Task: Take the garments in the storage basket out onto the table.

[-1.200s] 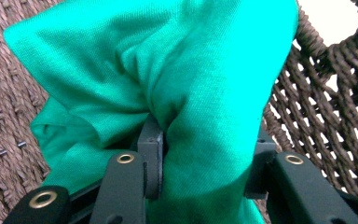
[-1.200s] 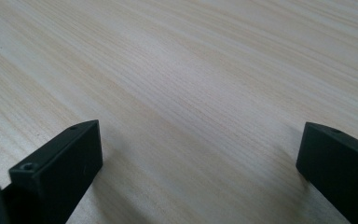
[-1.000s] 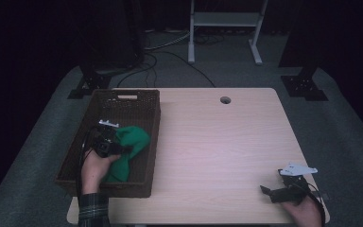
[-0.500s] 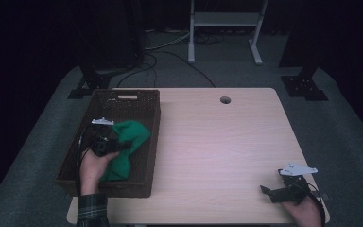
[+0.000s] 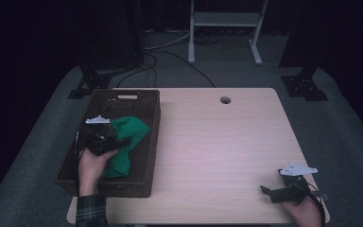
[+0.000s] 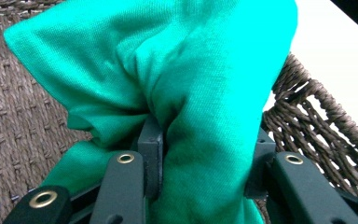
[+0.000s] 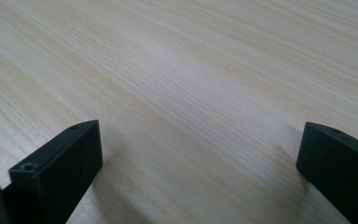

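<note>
The green cloth [image 6: 200,93] is bunched between the jaws of the left gripper [image 6: 200,172], which are clamped on a thick fold of it, standing partly apart because of the bulk of fabric pinched there. Seen from above, the cloth [image 5: 125,144] is held inside the brown wicker basket [image 5: 153,142], close to the basket's right wall, with its lower part draped toward the basket floor. A snag is judged the main risk: the loose hanging folds could catch on the rough weave or on the rim as the cloth is lifted across it, and the basket could be dragged or tipped. A slip is also possible, since only one fold is gripped and the rest hangs free. Well to the right of the basket, at the near right corner of the wooden table [image 5: 217,142], the right gripper [image 5: 283,191] is rested with its jaws wide apart and nothing between them, only bare tabletop [image 7: 191,93].
</note>
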The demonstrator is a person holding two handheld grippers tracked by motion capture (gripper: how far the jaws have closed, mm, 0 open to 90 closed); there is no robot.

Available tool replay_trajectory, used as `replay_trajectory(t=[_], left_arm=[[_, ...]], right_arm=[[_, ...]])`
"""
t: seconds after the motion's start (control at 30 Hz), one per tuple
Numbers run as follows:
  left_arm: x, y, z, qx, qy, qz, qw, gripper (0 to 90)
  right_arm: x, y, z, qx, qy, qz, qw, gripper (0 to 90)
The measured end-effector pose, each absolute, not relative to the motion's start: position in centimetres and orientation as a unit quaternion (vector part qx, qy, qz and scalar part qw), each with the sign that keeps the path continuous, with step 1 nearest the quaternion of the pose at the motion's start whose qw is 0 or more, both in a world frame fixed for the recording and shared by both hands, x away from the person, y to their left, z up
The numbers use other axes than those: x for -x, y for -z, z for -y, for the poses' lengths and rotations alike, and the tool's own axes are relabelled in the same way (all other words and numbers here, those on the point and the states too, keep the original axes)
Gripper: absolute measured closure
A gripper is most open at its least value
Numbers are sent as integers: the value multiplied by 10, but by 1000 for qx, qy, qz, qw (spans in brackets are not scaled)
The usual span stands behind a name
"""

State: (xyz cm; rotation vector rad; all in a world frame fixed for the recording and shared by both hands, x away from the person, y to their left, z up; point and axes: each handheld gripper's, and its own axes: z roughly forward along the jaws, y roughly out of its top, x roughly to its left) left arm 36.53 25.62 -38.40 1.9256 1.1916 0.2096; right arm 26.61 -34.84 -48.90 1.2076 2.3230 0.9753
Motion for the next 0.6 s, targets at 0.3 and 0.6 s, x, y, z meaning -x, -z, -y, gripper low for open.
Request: replay_trajectory(t=[0.3, 0.6], left_arm=[[-360, 373, -253, -762, -94, -463, 443, 605], [-357, 365, -249, -758, -100, -449, 462, 604]], right_arm=[[-266, 489, 348, -426, -344, -819, 173, 0], [-266, 489, 348, -426, -344, -819, 173, 0]])
